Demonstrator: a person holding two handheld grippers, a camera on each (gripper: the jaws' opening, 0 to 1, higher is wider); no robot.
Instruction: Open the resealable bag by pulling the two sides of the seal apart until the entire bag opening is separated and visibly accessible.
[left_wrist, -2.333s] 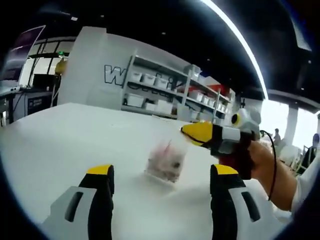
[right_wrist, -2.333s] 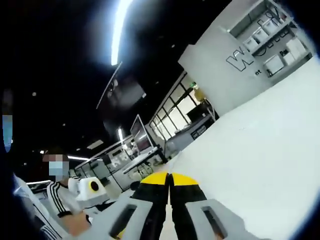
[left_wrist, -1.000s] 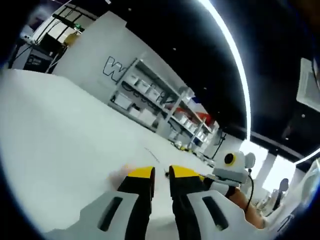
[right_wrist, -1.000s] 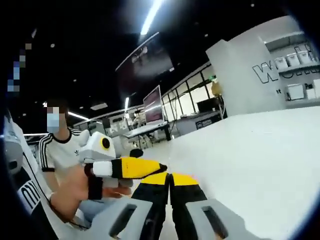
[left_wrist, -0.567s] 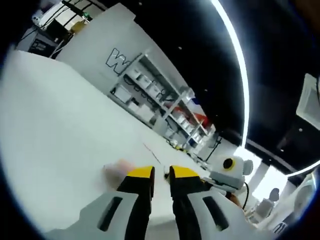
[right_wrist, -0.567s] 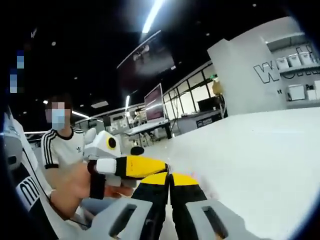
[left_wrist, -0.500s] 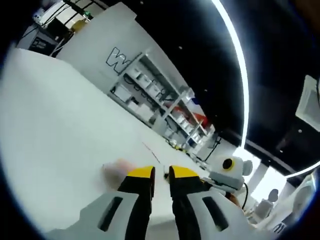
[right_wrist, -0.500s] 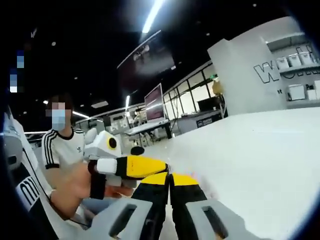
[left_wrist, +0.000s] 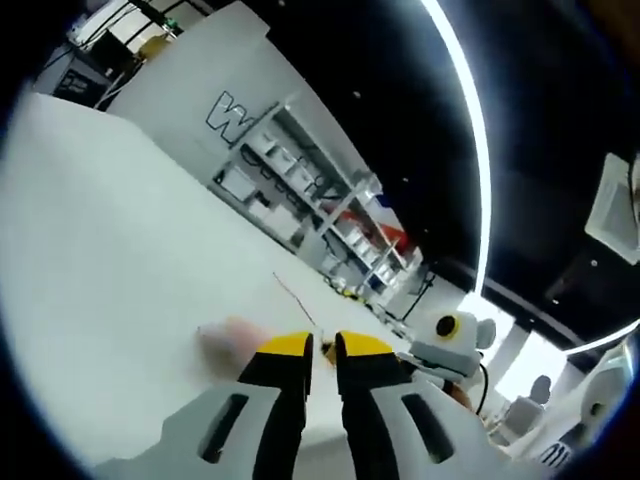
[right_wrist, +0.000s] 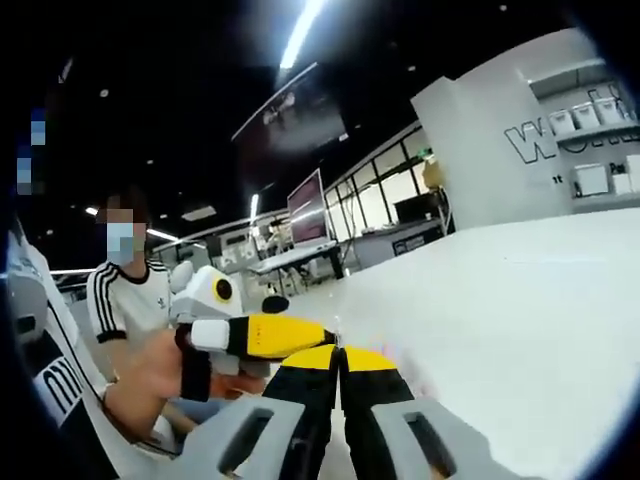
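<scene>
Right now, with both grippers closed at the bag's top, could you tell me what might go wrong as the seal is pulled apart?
The left gripper and right gripper pinch very close together, so they may hold the same side of the seal. The bag is a blurred pinkish patch, mostly hidden behind the tips, so seal progress is hard to check. If either thin grip slips, the bag could drop onto the white table.

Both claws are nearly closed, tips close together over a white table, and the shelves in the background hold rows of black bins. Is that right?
Not quite: the bins on the shelves are white, not black, as the left gripper view shows. The rest holds: the left claw and right claw are nearly closed, tips close together over the white table.
</scene>
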